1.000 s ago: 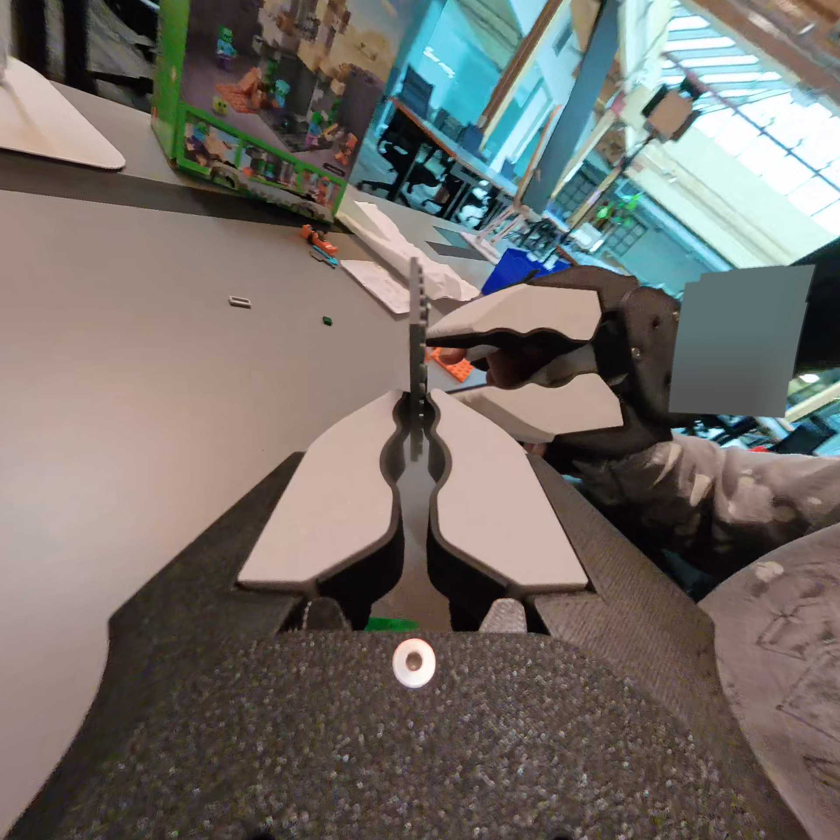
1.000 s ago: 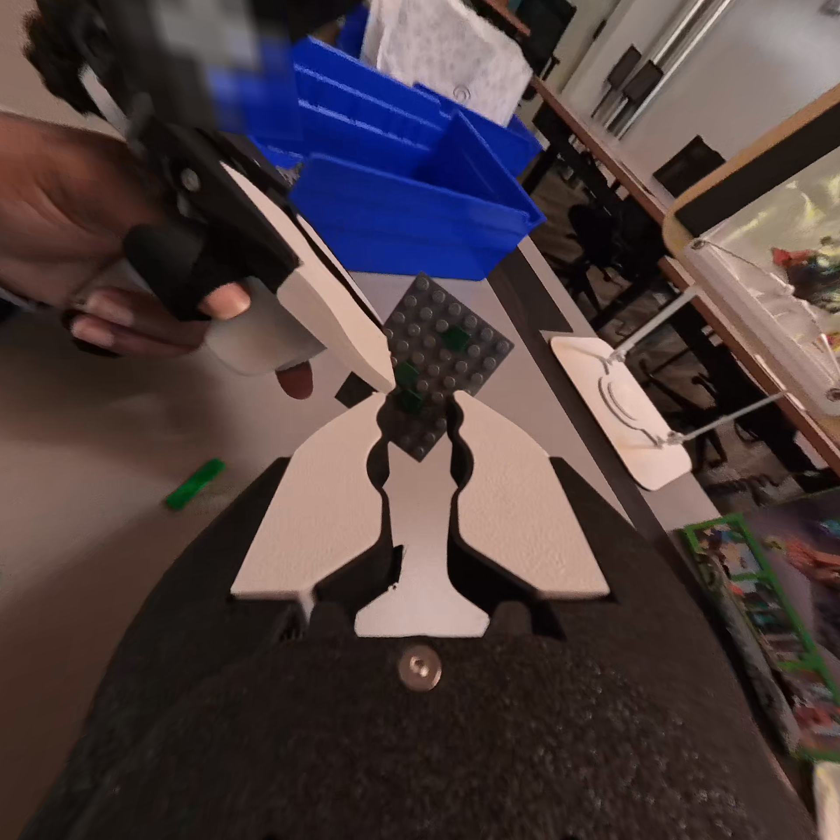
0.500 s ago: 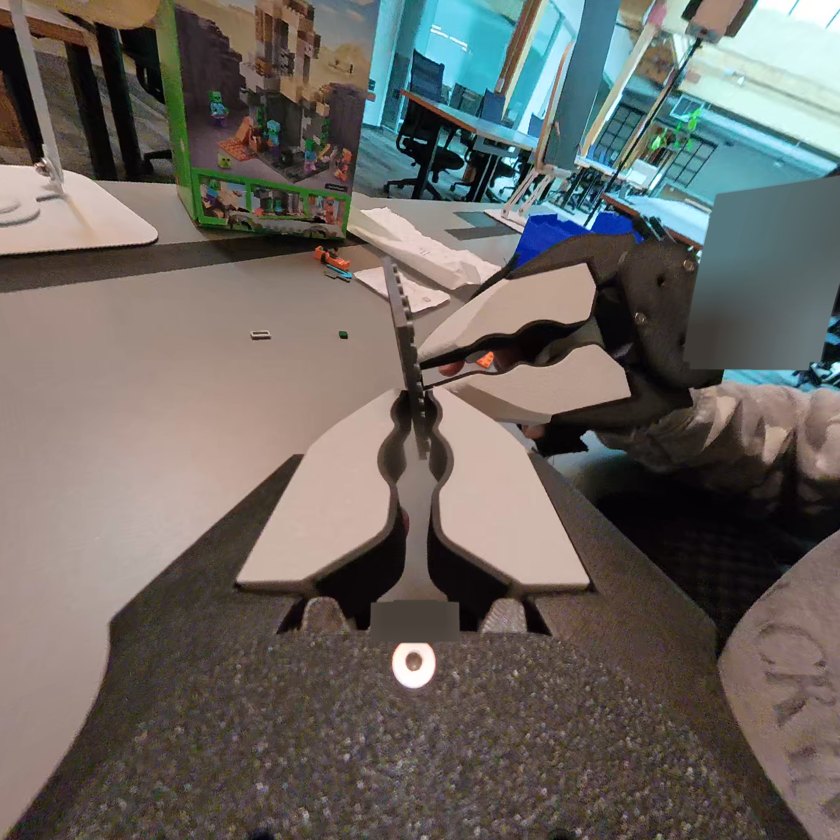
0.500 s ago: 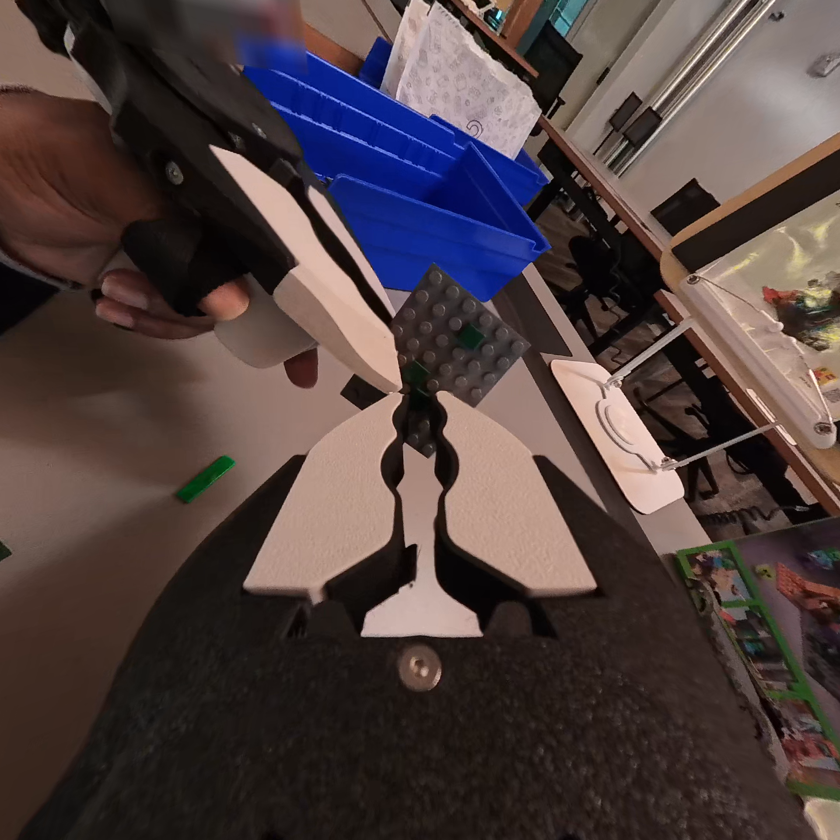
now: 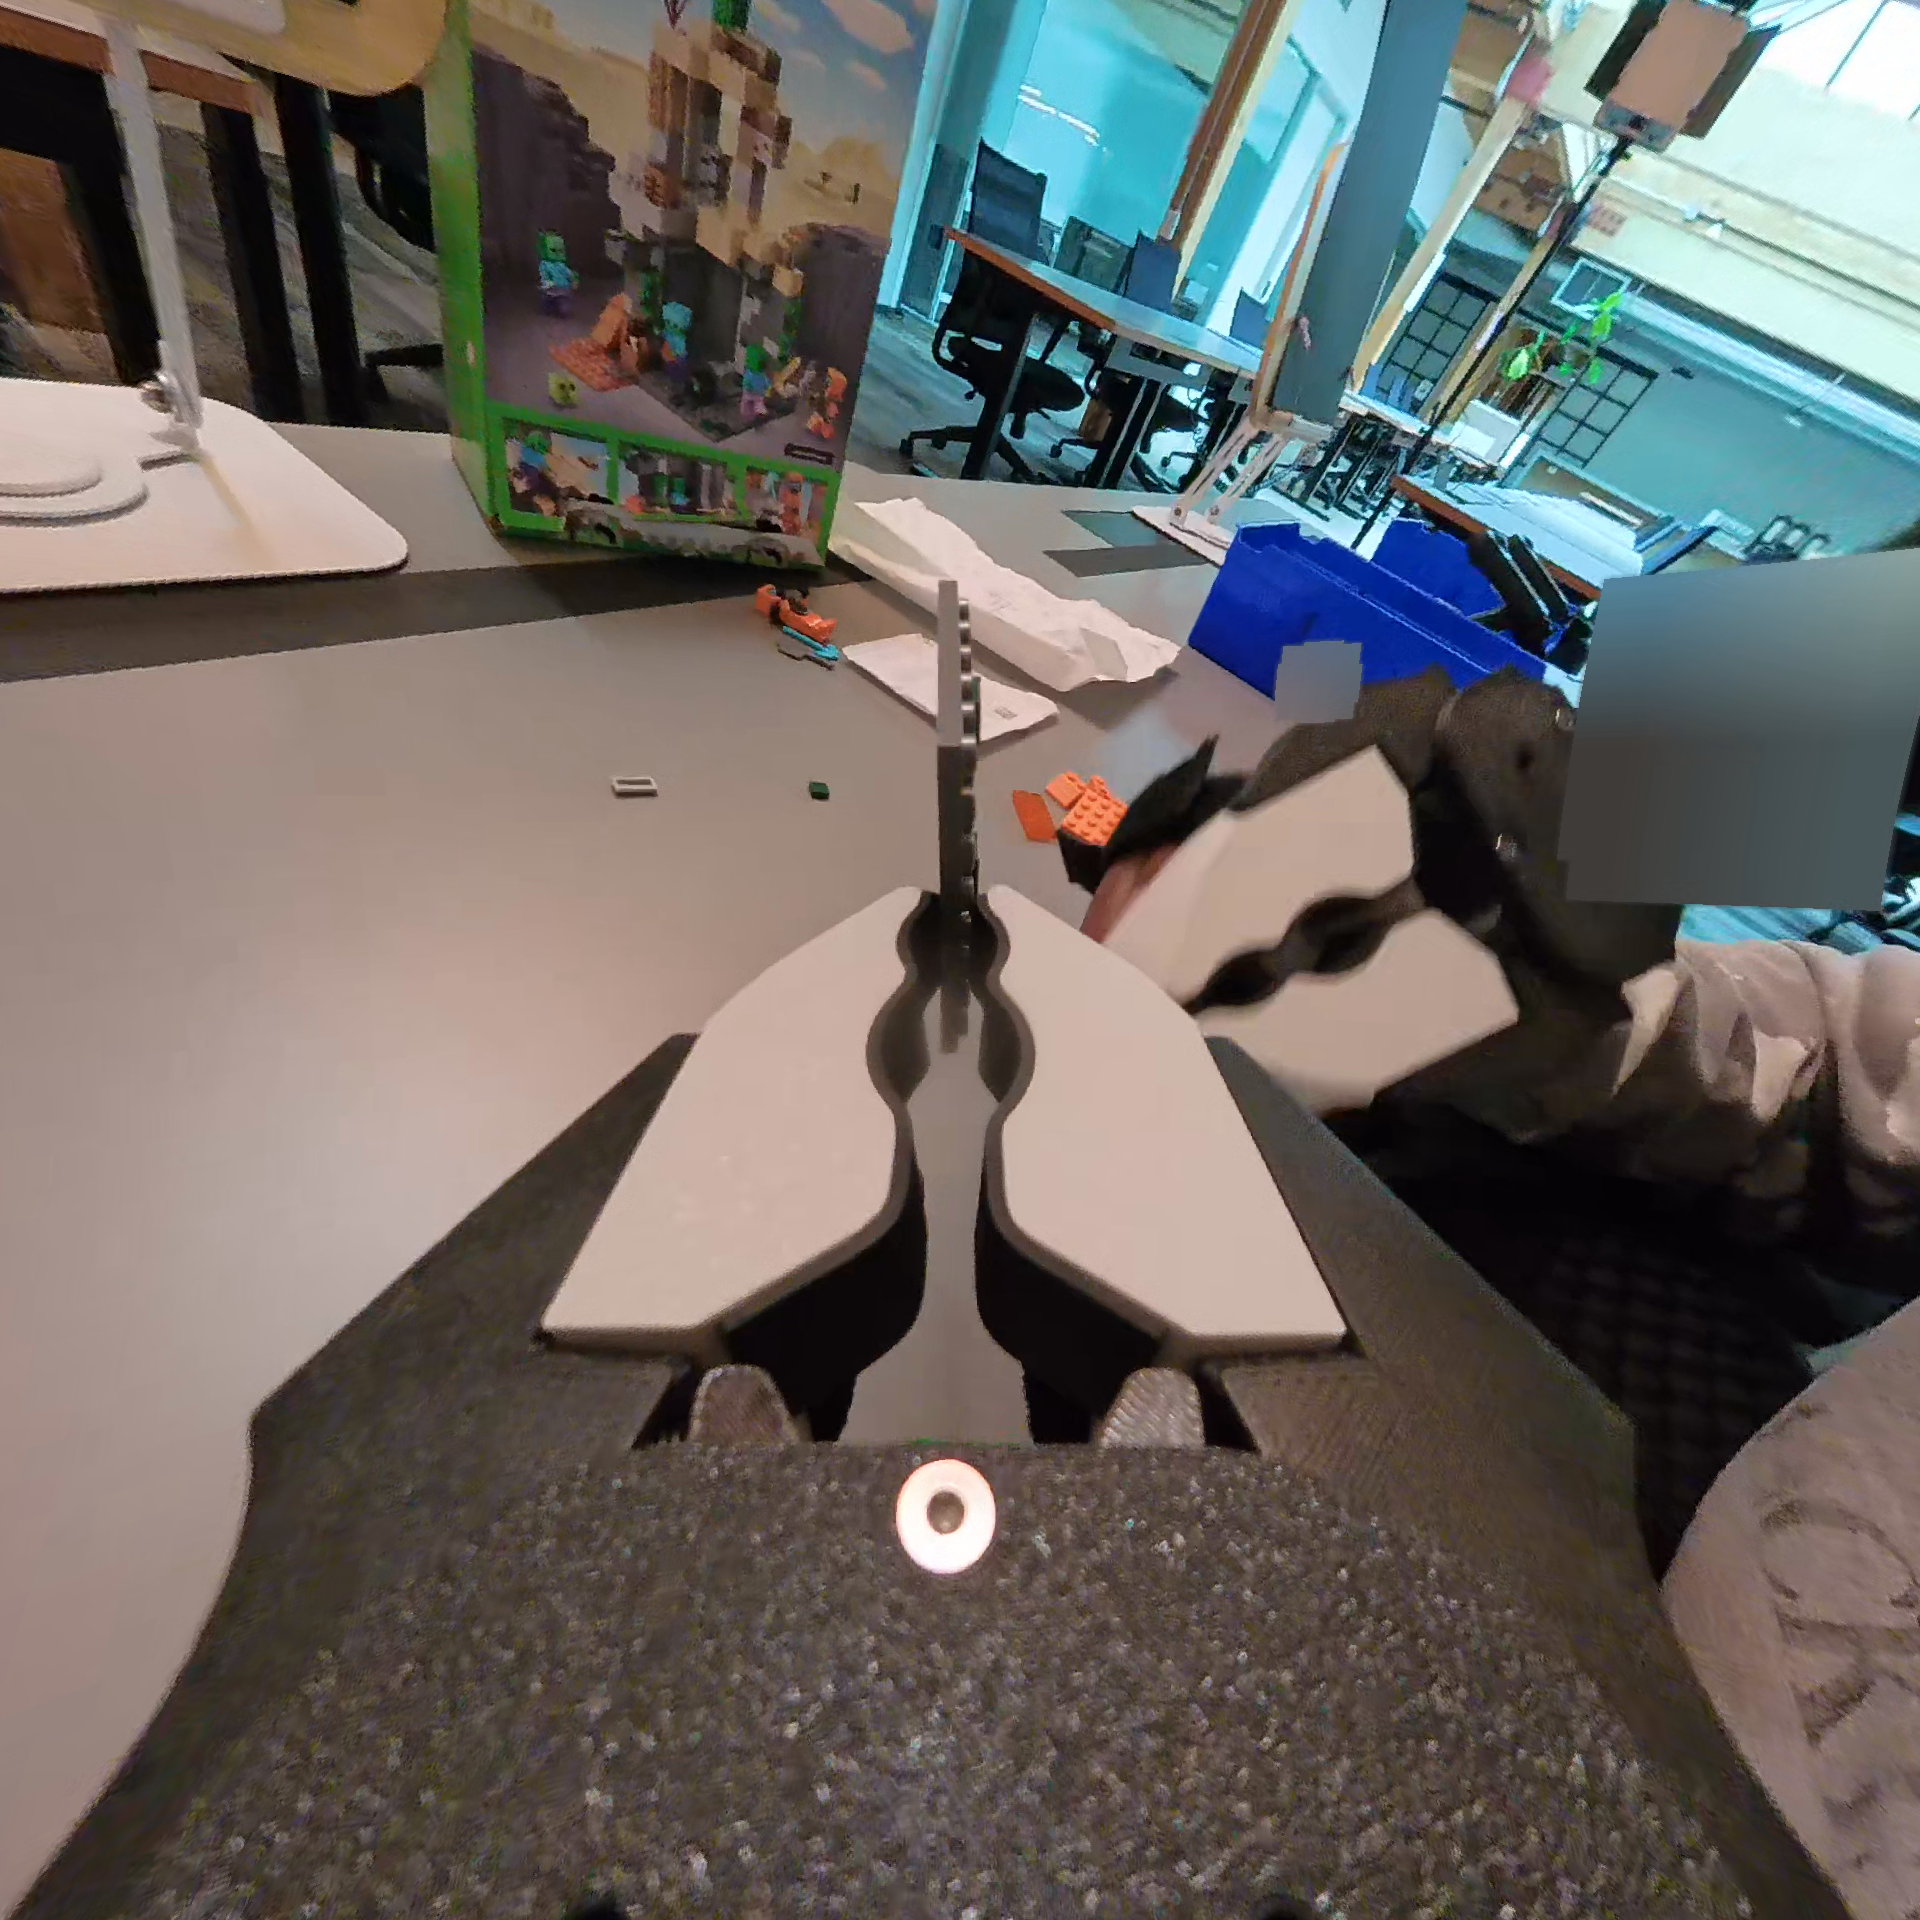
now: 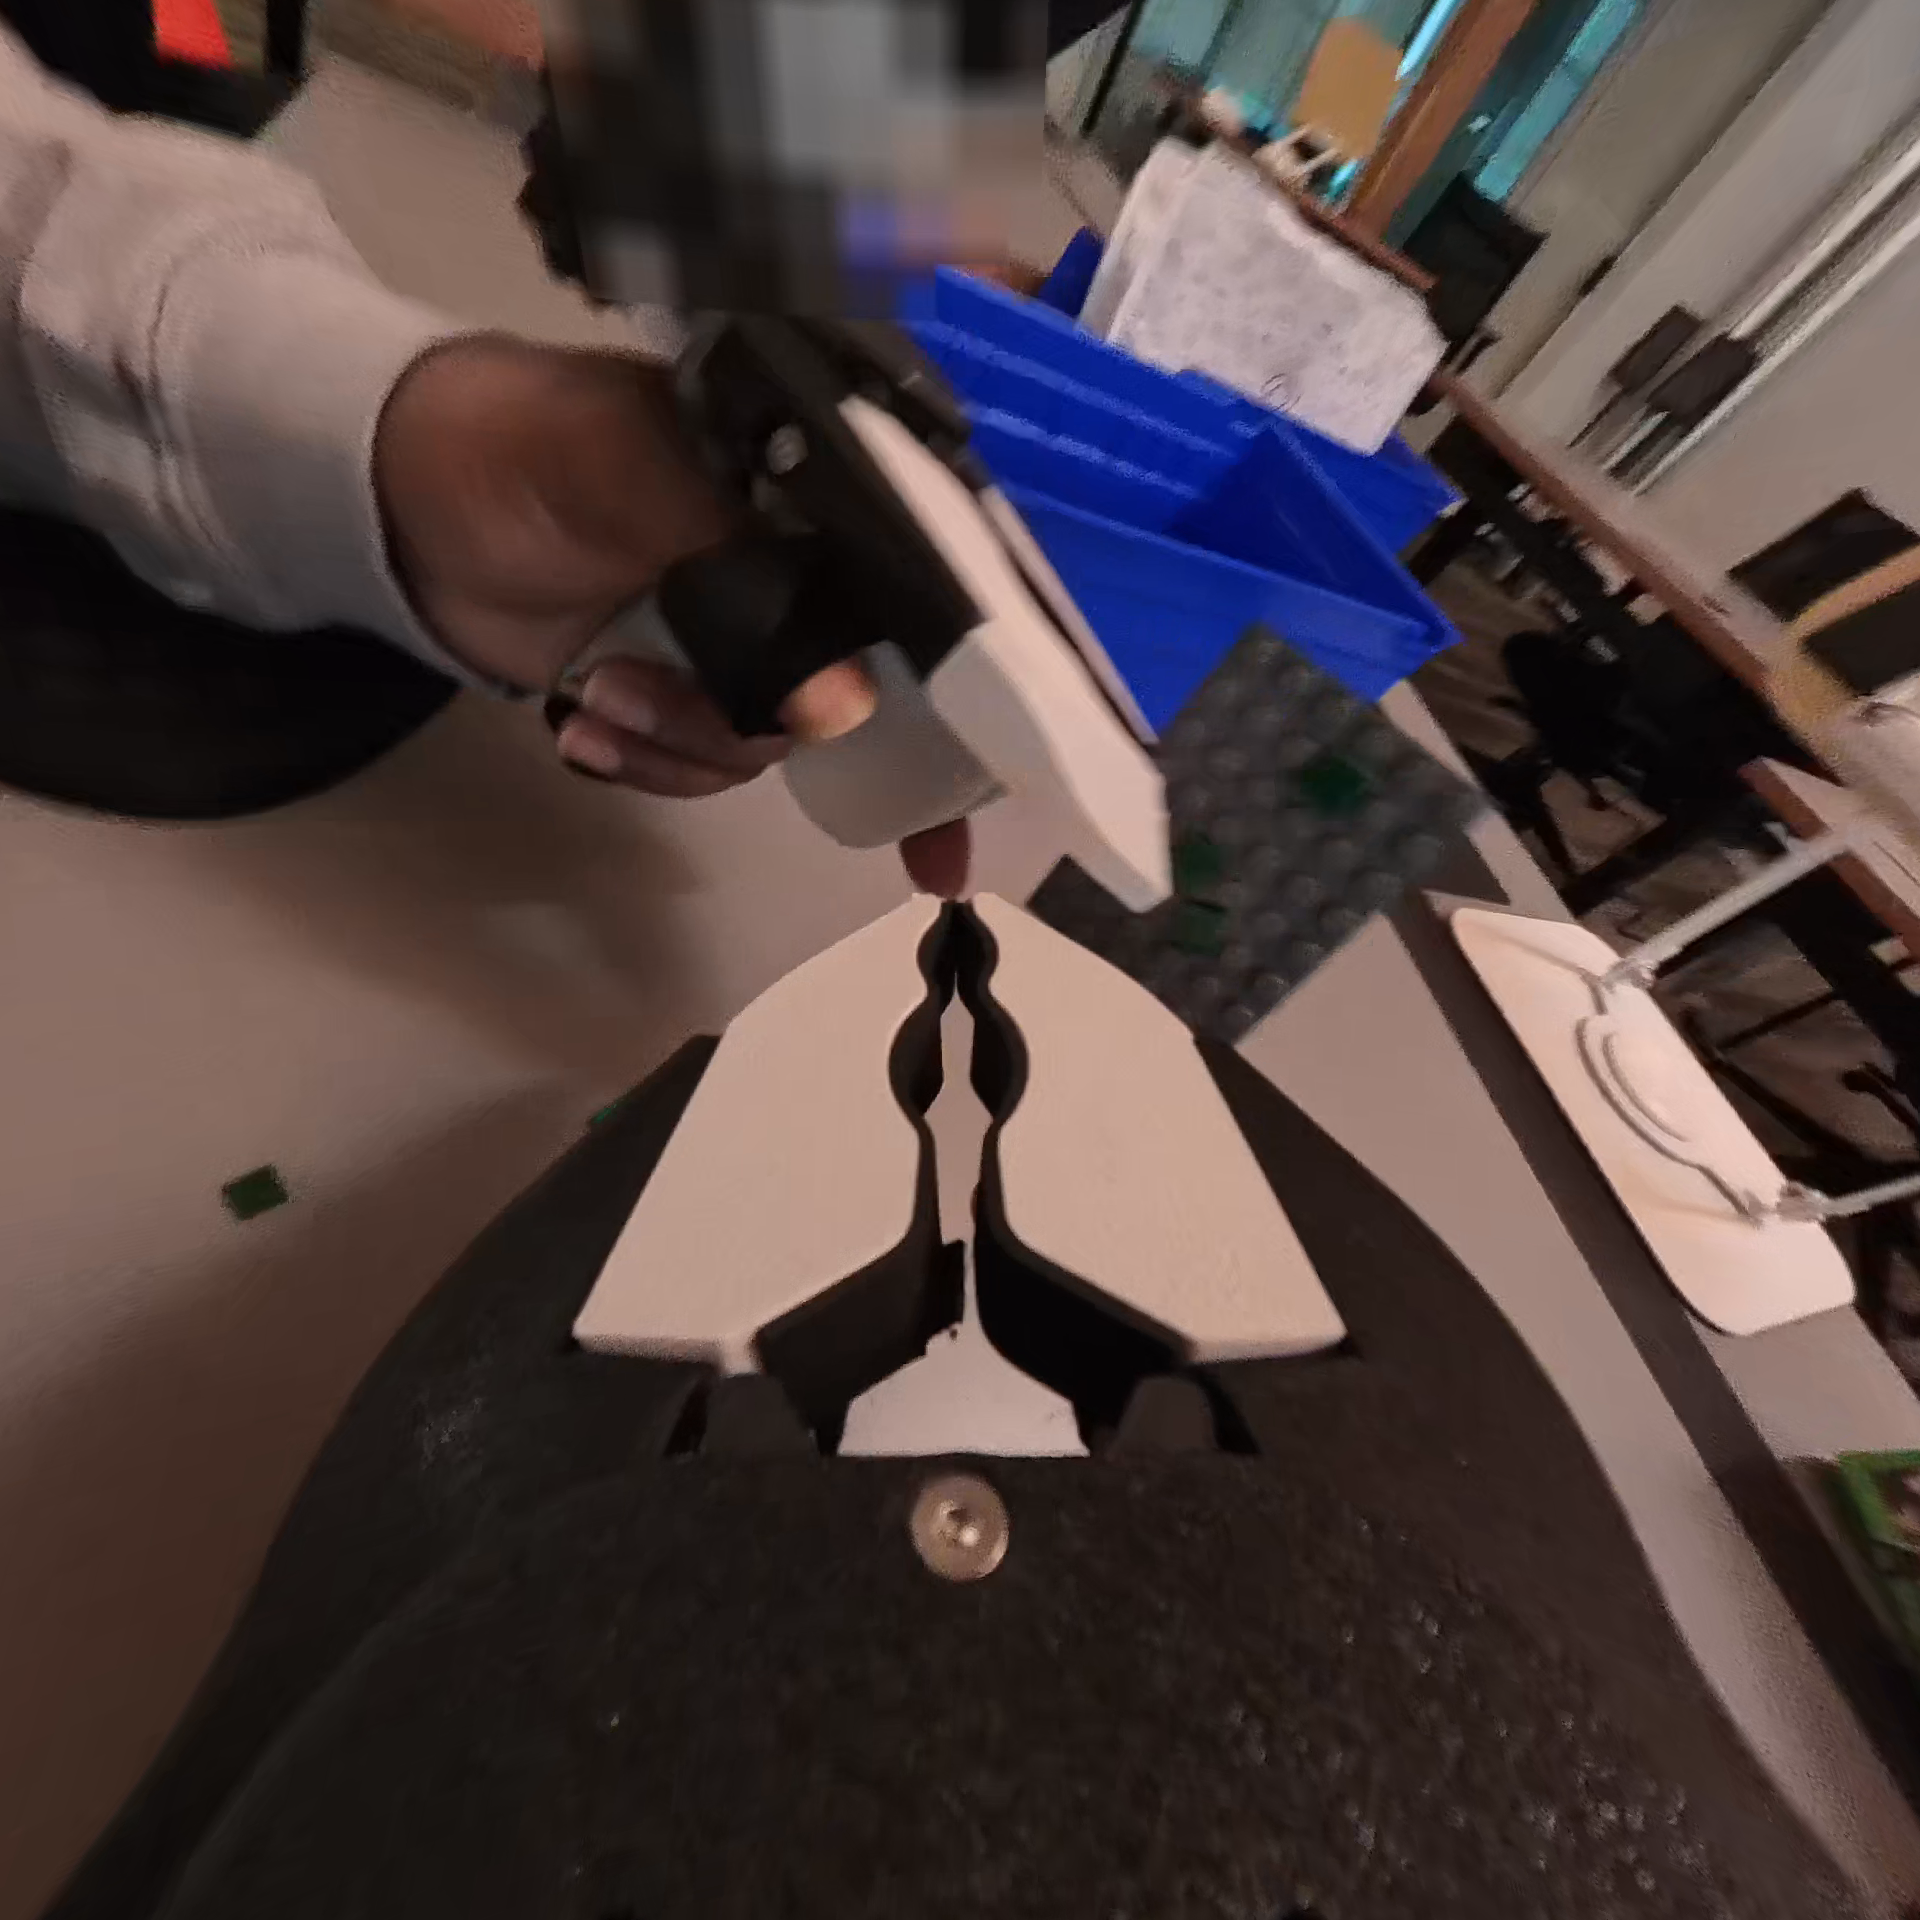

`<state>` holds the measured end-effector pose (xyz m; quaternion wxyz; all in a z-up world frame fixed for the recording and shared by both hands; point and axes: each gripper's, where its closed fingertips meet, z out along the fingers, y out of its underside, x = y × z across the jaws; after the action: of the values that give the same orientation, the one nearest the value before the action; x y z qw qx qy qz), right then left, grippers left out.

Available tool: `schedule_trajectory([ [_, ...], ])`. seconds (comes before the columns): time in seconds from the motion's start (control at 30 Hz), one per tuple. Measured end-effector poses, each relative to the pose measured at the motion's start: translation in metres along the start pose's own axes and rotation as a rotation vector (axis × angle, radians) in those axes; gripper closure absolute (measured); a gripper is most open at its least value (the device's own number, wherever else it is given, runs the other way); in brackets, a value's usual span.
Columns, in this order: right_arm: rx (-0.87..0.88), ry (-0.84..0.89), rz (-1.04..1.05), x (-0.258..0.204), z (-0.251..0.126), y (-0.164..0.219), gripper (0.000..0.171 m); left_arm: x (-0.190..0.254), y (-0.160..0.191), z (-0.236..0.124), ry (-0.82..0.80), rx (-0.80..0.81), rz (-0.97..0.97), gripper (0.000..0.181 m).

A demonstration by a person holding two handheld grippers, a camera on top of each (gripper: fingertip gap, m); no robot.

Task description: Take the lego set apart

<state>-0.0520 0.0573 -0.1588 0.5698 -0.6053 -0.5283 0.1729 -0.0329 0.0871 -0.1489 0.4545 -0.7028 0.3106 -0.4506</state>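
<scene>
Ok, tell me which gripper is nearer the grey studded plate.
Left. The left gripper clamps the grey studded plate edge-on between its fingers; the right gripper, shut, sits beside it, apart.

Open-plan office, rows of desks (image 5: 1132,312) with black swivel chairs (image 5: 997,343), glass partitions (image 5: 1081,135), high skylit ceiling

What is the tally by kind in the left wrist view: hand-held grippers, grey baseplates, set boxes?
Hand-held grippers: 2 (left hand-held gripper, right hand-held gripper)
Grey baseplate: 1
Set box: 1
Total: 4
</scene>
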Motion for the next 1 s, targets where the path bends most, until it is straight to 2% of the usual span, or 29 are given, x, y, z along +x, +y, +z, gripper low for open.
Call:
schedule_trajectory([
  [0.13, -0.009, 0.127, 0.017, 0.031, -0.009, -0.002, 0.171, -0.002, 0.004, -0.002, 0.011, -0.005, -0.029, 0.176],
  [0.2, -0.034, 0.14, -0.003, 0.03, -0.006, 0.001, 0.151, 0.002, 0.004, -0.001, 0.015, -0.004, -0.013, 0.176],
  [0.23, -0.043, 0.14, -0.016, 0.029, -0.004, 0.003, 0.149, 0.003, 0.005, 0.0, 0.018, -0.008, -0.003, 0.176],
  [0.4, -0.062, 0.194, -0.093, 0.031, -0.005, 0.004, 0.164, 0.008, 0.007, -0.001, 0.028, -0.021, 0.018, 0.175],
  [0.53, -0.083, 0.218, -0.163, 0.03, -0.004, 0.003, 0.163, 0.01, 0.008, -0.003, 0.043, -0.03, 0.004, 0.175],
  [0.67, -0.089, 0.208, -0.149, 0.028, -0.006, 0.003, 0.164, 0.013, 0.009, -0.003, 0.047, -0.033, 0.024, 0.175],
  [0.83, -0.043, 0.146, -0.099, 0.025, -0.01, 0.001, 0.166, 0.014, 0.009, -0.003, 0.062, -0.031, 0.019, 0.175],
  [0.9, 0.038, 0.001, -0.015, 0.004, -0.01, -0.013, 0.171, 0.003, 0.006, -0.001, 0.022, -0.022, 0.008, 0.175],
  [1.0, 0.049, 0.038, -0.053, 0.009, -0.012, -0.015, 0.171, 0.001, 0.0, -0.005, 0.047, -0.001, -0.011, 0.175],
])
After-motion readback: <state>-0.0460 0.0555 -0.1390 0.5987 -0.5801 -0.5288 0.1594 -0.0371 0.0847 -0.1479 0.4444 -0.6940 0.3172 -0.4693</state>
